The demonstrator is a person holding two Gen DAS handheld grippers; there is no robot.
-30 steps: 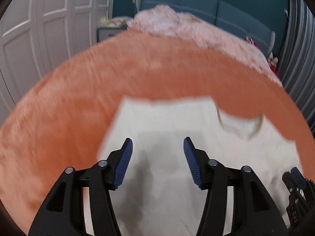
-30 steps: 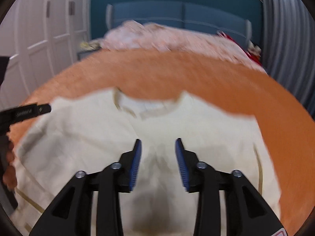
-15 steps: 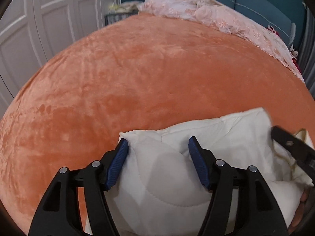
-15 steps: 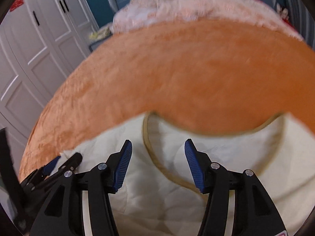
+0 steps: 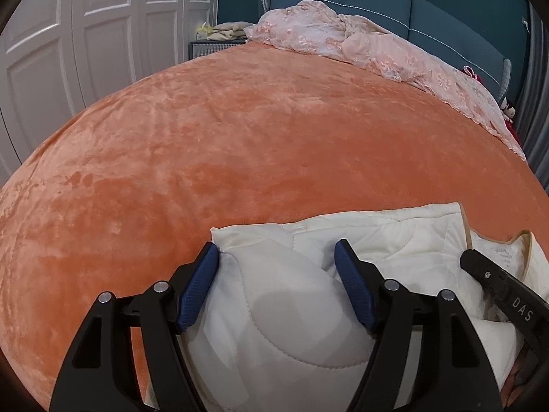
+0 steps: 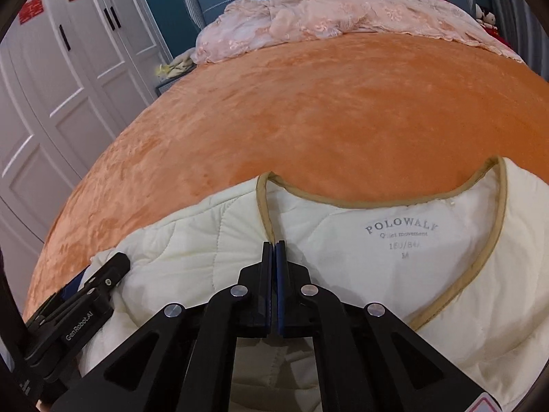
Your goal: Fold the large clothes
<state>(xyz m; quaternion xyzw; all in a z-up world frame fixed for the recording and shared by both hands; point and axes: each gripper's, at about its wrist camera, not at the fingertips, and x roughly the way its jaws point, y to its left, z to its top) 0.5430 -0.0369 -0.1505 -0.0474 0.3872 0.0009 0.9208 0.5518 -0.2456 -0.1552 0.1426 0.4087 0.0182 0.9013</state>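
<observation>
A cream quilted jacket (image 6: pixel 377 240) with tan trim lies on the orange bed cover (image 6: pixel 308 103), its neck label facing up. My right gripper (image 6: pixel 273 245) is shut on the tan trim at the left side of the neckline. In the left wrist view the jacket (image 5: pixel 394 240) bulges at its puffy left shoulder. My left gripper (image 5: pixel 276 261) straddles that bulge; its jaws are opening, with the cloth between them. The right gripper's finger (image 5: pixel 480 267) shows at that view's right edge. The left gripper (image 6: pixel 113 264) shows at the lower left of the right wrist view.
The orange plush cover (image 5: pixel 240 120) spreads far beyond the jacket. A pink lace bedspread (image 5: pixel 360 44) is bunched at the blue headboard (image 5: pixel 446 10). White wardrobe doors (image 6: pixel 68 68) stand along the left, and a small nightstand (image 5: pixel 209 46) with cloths stands beside the bed.
Both grippers came down close onto the jacket's upper edge. The right gripper went from open to shut on the neckline trim. The left gripper now has the shoulder bulge between its jaws.
</observation>
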